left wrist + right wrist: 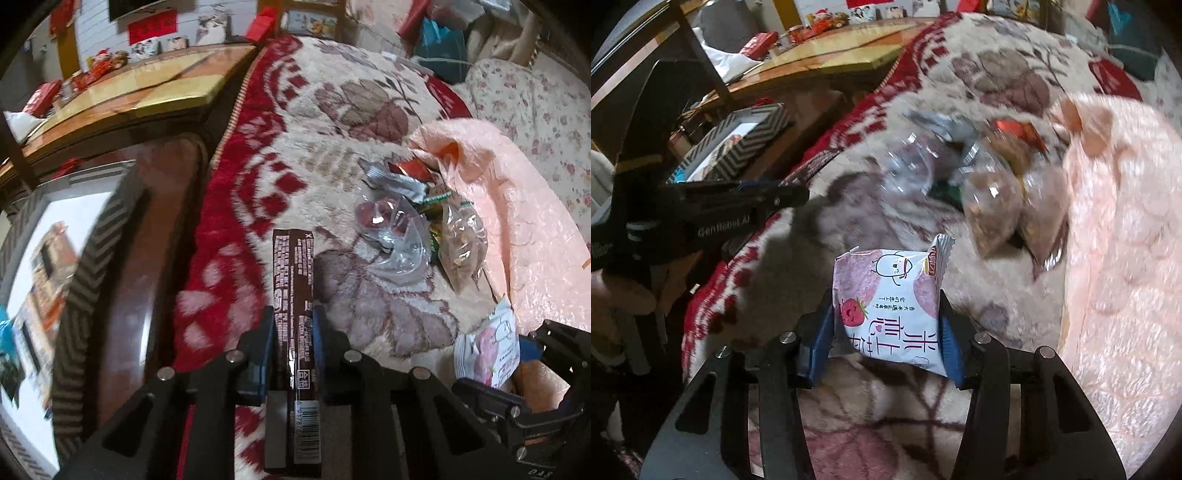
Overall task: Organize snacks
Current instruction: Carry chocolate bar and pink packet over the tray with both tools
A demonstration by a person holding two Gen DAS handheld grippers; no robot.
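Observation:
My left gripper (293, 314) is shut on a long brown snack bar (293, 280) that sticks forward above the red and cream blanket (325, 110). My right gripper (886, 302) is shut on a white and pink strawberry snack packet (886, 295); the packet also shows at the lower right of the left wrist view (487, 350). A pile of loose snacks lies on the blanket: clear bags (399, 236), a bag of brown pieces (463, 240), a silver wrapper (395, 181) and a red wrapper (413, 168). The pile is ahead of both grippers (990, 199).
A peach quilt (517, 221) borders the pile on the right. A wooden table (147, 85) with red boxes stands at the far left. A zigzag-patterned frame (96, 258) lies on a dark wooden surface left of the blanket. The left gripper's body (701, 210) shows at left in the right wrist view.

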